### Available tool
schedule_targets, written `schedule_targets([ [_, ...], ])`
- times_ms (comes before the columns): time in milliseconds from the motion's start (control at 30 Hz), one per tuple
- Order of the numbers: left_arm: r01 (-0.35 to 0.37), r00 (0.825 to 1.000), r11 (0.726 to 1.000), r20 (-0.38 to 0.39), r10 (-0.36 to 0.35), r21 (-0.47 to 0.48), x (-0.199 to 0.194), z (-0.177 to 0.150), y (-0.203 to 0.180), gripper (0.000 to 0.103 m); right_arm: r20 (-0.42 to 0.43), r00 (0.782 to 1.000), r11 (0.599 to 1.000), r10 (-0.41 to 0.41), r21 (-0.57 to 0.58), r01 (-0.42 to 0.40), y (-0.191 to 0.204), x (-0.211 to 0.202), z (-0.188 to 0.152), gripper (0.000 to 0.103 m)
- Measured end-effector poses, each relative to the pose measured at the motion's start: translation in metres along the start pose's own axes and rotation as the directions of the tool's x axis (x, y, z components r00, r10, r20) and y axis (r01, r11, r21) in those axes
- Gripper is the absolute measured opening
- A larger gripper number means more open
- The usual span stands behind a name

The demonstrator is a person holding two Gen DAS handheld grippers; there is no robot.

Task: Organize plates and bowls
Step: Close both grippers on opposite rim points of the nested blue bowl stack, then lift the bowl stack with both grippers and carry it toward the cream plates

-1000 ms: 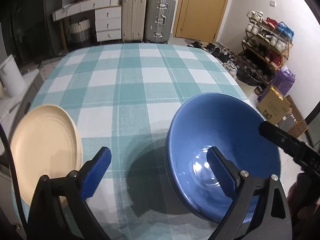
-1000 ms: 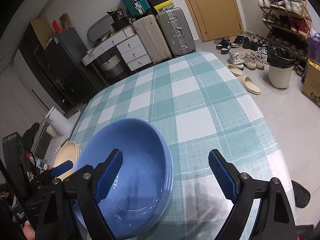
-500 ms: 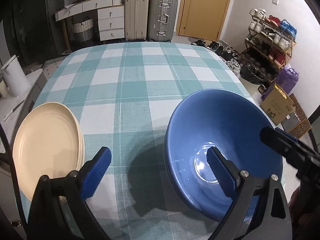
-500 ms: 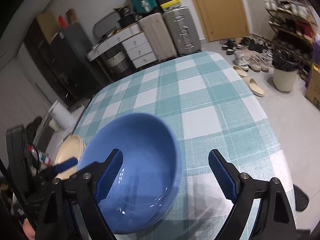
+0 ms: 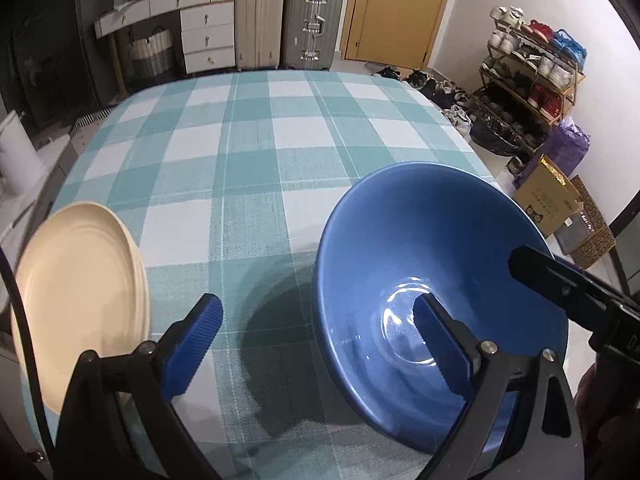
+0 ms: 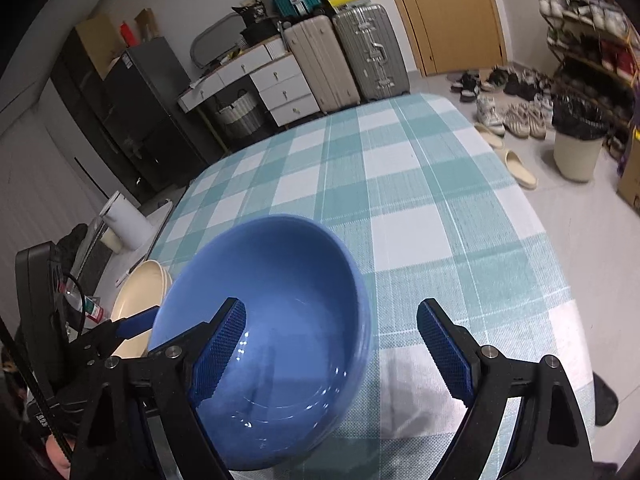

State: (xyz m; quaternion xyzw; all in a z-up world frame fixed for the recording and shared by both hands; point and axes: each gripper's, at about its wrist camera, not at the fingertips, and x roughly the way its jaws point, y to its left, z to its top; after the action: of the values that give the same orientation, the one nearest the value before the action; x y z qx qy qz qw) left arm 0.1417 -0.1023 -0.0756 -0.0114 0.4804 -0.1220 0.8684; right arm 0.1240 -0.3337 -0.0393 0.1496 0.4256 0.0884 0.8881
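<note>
A glossy deep blue ceramic bowl (image 5: 432, 280) is straddled by both grippers, left gripper (image 5: 320, 344) and right gripper (image 6: 332, 352), jaws apart; likely heavy, slippery, breakable, best gripped at its rim.

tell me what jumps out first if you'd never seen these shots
The big blue bowl dominates, sitting on the teal-and-white checked tablecloth near its front edge, with both grippers open around it. The left gripper straddles its near left rim, the right gripper its right side. To the bowl's left sits a cream plate, near the table's left edge.
</note>
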Motion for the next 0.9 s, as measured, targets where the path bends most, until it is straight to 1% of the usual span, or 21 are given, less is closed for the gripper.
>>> schedule_targets([
  [67, 0.017, 0.999, 1.000, -0.027, -0.018, -0.003, 0.005, 0.001, 0.001, 0.097, -0.017, 1.000, 1.000, 0.010, 0.021, -0.009, -0.004, 0.005, 0.001, 0.089],
  [133, 0.019, 0.999, 1.000, -0.041, -0.019, -0.008, 0.009, 0.002, 0.001, 0.097, -0.044, 0.999, 0.999, 0.020, 0.044, -0.018, -0.008, 0.011, 0.001, 0.089],
  [200, 0.026, 0.998, 1.000, -0.051, -0.026, -0.004, 0.012, 0.004, 0.001, 0.097, -0.069, 0.998, 0.999, 0.011, 0.049, -0.008, -0.010, 0.018, 0.002, 0.089],
  [267, 0.043, 0.996, 0.999, -0.080, -0.043, -0.002, 0.017, 0.005, 0.000, 0.097, -0.100, 0.995, 0.999, -0.013, 0.044, 0.018, -0.011, 0.025, 0.002, 0.089],
  [300, 0.043, 0.995, 0.999, -0.089, -0.043, 0.002, 0.019, 0.005, -0.001, 0.097, -0.118, 0.993, 0.999, -0.012, 0.042, 0.017, -0.011, 0.029, 0.002, 0.089],
  [367, 0.022, 0.995, 0.999, -0.093, -0.020, 0.027, 0.022, 0.006, -0.005, 0.097, -0.140, 0.990, 0.999, -0.006, 0.043, 0.012, -0.011, 0.034, 0.001, 0.089],
  [400, 0.027, 0.994, 0.999, -0.104, -0.023, 0.032, 0.025, 0.006, -0.006, 0.097, -0.152, 0.988, 0.999, -0.006, 0.046, 0.013, -0.012, 0.037, 0.001, 0.089],
  [433, 0.042, 0.992, 0.999, -0.117, -0.038, 0.030, 0.027, 0.006, -0.006, 0.097, -0.164, 0.987, 0.999, 0.004, 0.053, 0.005, -0.012, 0.039, 0.000, 0.089],
  [533, 0.091, 0.984, 0.996, -0.152, -0.093, -0.016, 0.036, 0.007, 0.001, 0.095, -0.200, 0.979, 0.995, 0.049, 0.096, -0.030, -0.016, 0.047, -0.002, 0.089],
  [567, 0.104, 0.982, 0.994, -0.157, -0.107, -0.028, 0.037, 0.007, 0.003, 0.093, -0.210, 0.976, 0.994, 0.054, 0.106, -0.032, -0.017, 0.049, -0.003, 0.087],
  [600, 0.120, 0.979, 0.992, -0.163, -0.124, -0.037, 0.038, 0.007, 0.004, 0.086, -0.221, 0.974, 0.994, 0.056, 0.109, -0.032, -0.017, 0.052, -0.004, 0.081],
  [633, 0.129, 0.977, 0.991, -0.168, -0.134, -0.038, 0.038, 0.007, 0.004, 0.081, -0.233, 0.971, 0.994, 0.054, 0.108, -0.029, -0.016, 0.054, -0.004, 0.077],
  [667, 0.140, 0.973, 0.989, -0.178, -0.144, -0.038, 0.039, 0.007, 0.003, 0.071, -0.246, 0.968, 0.994, 0.055, 0.108, -0.029, -0.016, 0.056, -0.005, 0.071],
  [700, 0.149, 0.969, 0.988, -0.193, -0.153, -0.035, 0.041, 0.006, 0.002, 0.058, -0.260, 0.964, 0.993, 0.062, 0.109, -0.034, -0.015, 0.059, -0.006, 0.064],
  [733, 0.157, 0.966, 0.987, -0.203, -0.160, -0.034, 0.042, 0.006, 0.001, 0.051, -0.281, 0.956, 0.992, 0.081, 0.115, -0.050, -0.013, 0.063, -0.007, 0.060],
  [767, 0.172, 0.959, 0.985, -0.223, -0.175, -0.032, 0.044, 0.004, -0.001, 0.038, -0.295, 0.951, 0.991, 0.093, 0.119, -0.060, -0.012, 0.066, -0.009, 0.051],
  [800, 0.187, 0.953, 0.982, -0.237, -0.189, -0.033, 0.045, 0.003, -0.003, 0.034, -0.306, 0.947, 0.991, 0.094, 0.120, -0.059, -0.009, 0.068, -0.010, 0.050],
  [833, 0.197, 0.948, 0.980, -0.250, -0.200, -0.035, 0.046, 0.001, -0.004, 0.033, -0.304, 0.949, 0.992, 0.081, 0.114, -0.048, -0.008, 0.069, -0.010, 0.048],
  [900, 0.189, 0.951, 0.982, -0.245, -0.190, -0.028, 0.044, 0.000, -0.006, 0.033, -0.304, 0.951, 0.995, 0.051, 0.102, -0.021, -0.006, 0.070, -0.010, 0.040],
])
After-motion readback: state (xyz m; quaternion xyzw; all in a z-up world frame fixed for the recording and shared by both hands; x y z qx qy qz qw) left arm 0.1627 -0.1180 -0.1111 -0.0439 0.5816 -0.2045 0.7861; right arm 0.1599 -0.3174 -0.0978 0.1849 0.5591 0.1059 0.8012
